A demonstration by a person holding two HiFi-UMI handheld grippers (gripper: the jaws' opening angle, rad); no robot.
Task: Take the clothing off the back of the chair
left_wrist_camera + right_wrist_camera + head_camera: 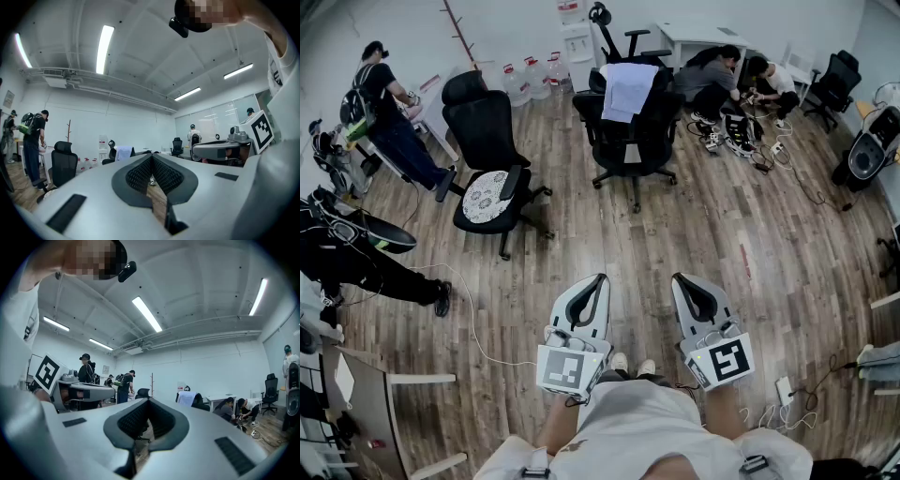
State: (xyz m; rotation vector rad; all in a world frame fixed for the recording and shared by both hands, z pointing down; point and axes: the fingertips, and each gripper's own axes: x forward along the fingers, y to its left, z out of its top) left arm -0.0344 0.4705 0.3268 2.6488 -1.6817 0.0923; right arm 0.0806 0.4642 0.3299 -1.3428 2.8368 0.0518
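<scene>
While left gripper and right gripper point level, side by side, fingers closed on nothing.
Pale clothing hangs lengthwise down the chair back, well ahead.

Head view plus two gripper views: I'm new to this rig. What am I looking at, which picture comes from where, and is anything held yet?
No robot here: a person holds hand-held tongs in each hand. The head view looks steeply down from their head, showing the left tongs and right tongs over the wooden floor. The other two pictures come from cameras riding on each tool, looking along its jaws. Both are shut and hold nothing. The pale clothing hangs over the back of a black office chair across the room, not yet reached. A second black chair stands to its left.
</scene>
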